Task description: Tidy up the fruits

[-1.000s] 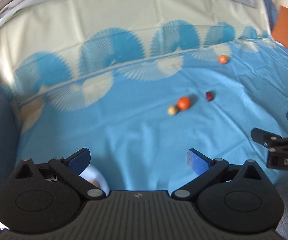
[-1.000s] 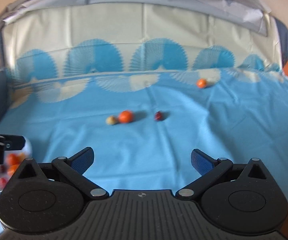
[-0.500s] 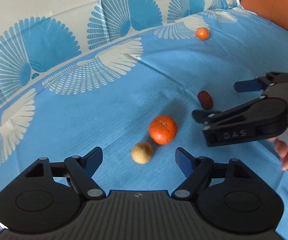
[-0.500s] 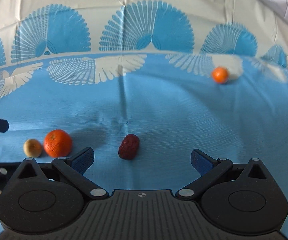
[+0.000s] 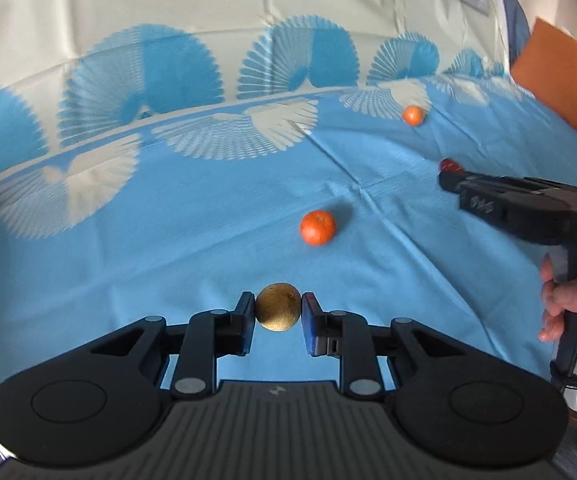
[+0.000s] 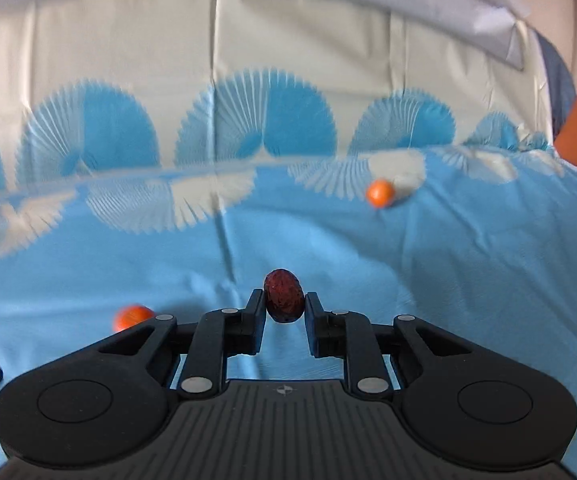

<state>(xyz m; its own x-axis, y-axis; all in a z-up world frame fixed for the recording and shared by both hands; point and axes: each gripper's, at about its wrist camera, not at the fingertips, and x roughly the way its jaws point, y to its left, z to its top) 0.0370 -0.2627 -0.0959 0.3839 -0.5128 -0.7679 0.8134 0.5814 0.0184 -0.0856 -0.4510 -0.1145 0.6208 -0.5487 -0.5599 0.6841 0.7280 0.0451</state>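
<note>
My left gripper (image 5: 278, 309) is shut on a small tan round fruit (image 5: 278, 306) and holds it above the blue cloth. My right gripper (image 6: 285, 302) is shut on a dark red date (image 6: 284, 294), also lifted; it shows at the right of the left wrist view (image 5: 450, 174) with the date (image 5: 449, 165) at its tip. A mandarin (image 5: 317, 227) lies on the cloth ahead of the left gripper, also seen low left in the right wrist view (image 6: 131, 317). A smaller orange fruit (image 5: 413, 115) lies farther back right (image 6: 380, 193).
The blue and white patterned cloth (image 5: 168, 208) rises at the back into a wall (image 6: 248, 64). An orange surface (image 5: 560, 76) lies beyond the cloth's right edge. The person's hand (image 5: 556, 300) holds the right gripper's handle.
Both grippers closed, the left on the tan fruit and the right on the red date, and lifted them off the cloth. The mandarin stayed in place.
</note>
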